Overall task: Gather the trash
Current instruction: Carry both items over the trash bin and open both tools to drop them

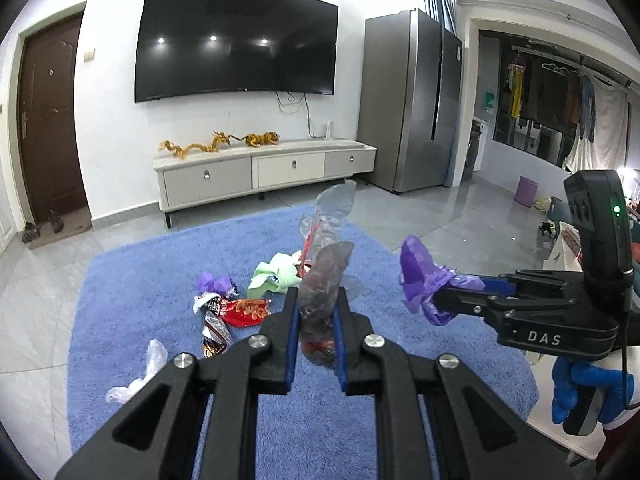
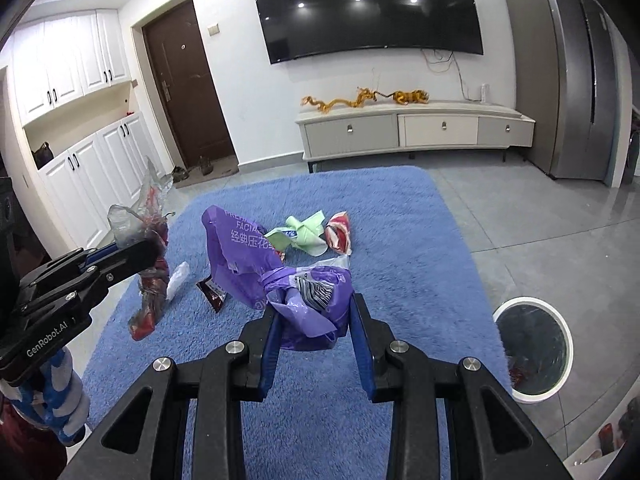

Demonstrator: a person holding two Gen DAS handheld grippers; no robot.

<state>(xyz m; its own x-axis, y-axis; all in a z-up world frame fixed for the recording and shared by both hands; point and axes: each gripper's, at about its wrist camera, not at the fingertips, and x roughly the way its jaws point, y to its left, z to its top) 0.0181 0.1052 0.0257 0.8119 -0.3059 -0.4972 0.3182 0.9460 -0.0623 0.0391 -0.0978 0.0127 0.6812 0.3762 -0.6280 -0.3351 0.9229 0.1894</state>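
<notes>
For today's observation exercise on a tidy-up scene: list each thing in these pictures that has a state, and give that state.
left hand-held gripper: shut on clear wrapper
right hand-held gripper: shut on purple bag
clear wrapper: held up off the rug
purple bag: crumpled, held up off the rug
green wrapper: crumpled, lying on rug
trash bin: open, lined with a dark bag
door: closed
TV: off

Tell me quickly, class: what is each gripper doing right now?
Left gripper: closed on a clear plastic wrapper.
Right gripper: closed on a crumpled purple wrapper.
</notes>
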